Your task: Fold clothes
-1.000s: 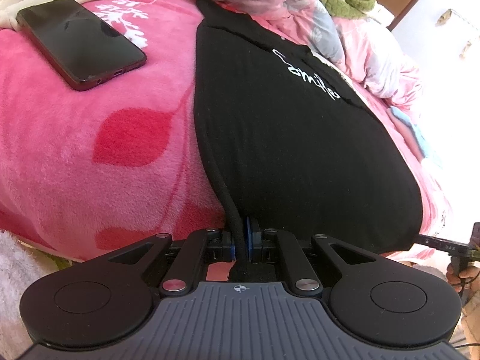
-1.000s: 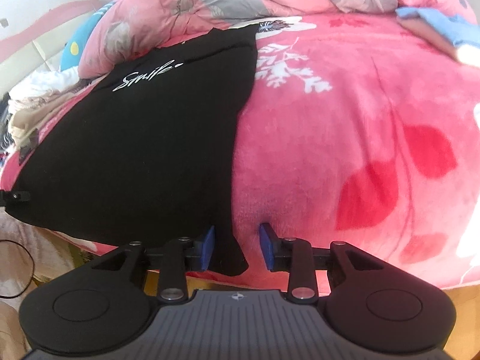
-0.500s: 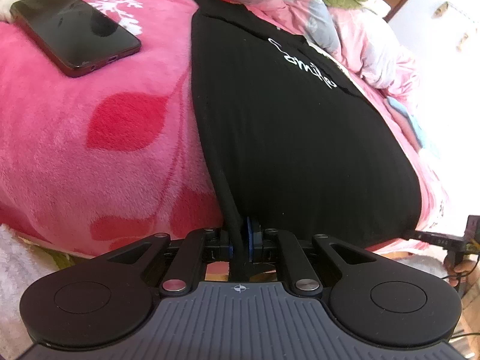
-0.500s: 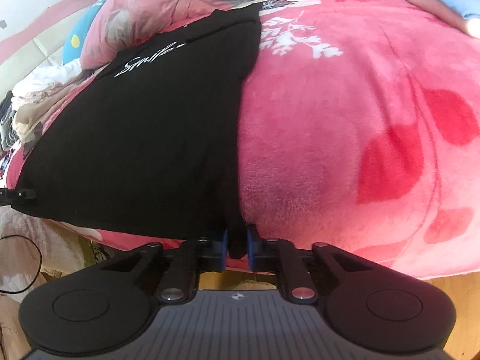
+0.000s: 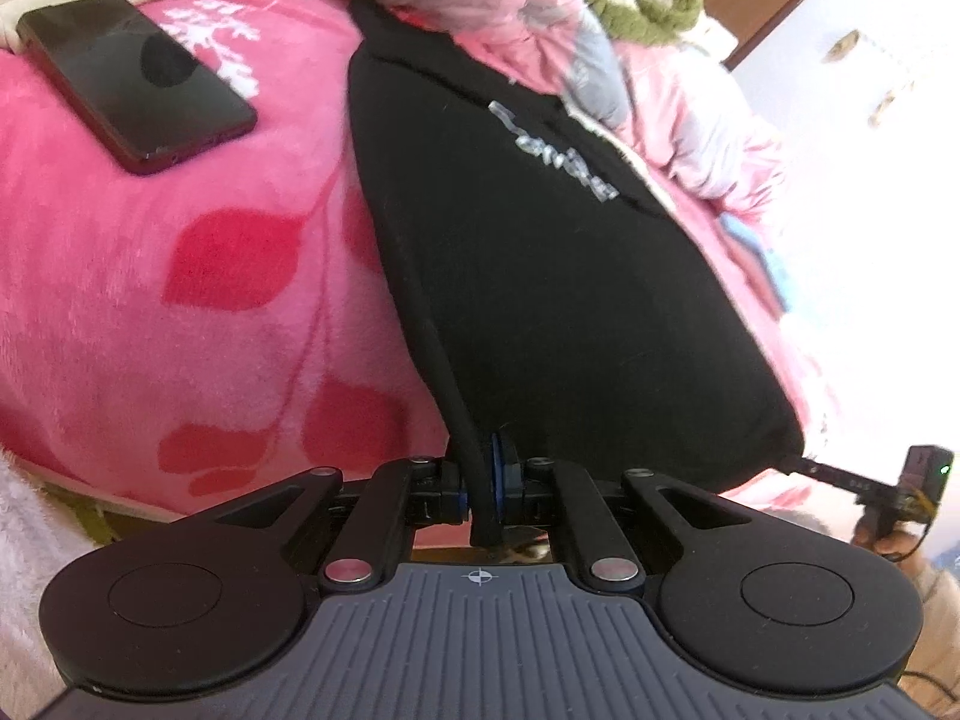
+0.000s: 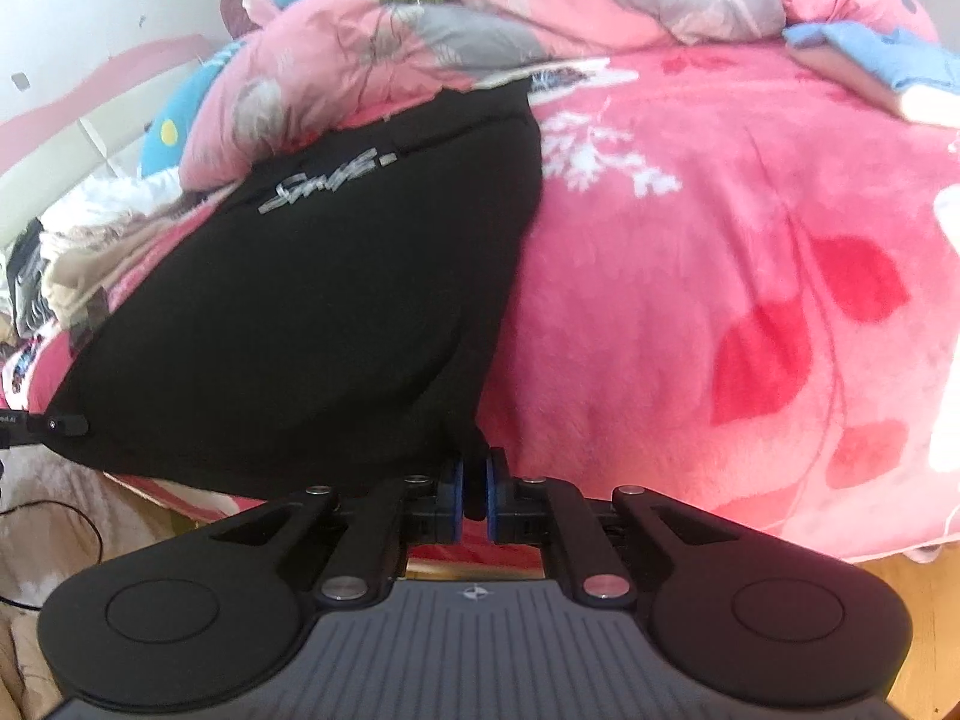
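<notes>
while both grippers' fingers pinch the black garment (image 5: 540, 300), its blurred white script seems to read "smile".

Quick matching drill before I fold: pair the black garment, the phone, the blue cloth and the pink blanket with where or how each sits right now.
1 black garment
2 phone
3 blue cloth
4 pink blanket

A lies flat, left of the garment
B far right corner of the bed
C near corners clamped in both jaws
D spread under everything

Pairs: 1-C, 2-A, 3-B, 4-D
</notes>
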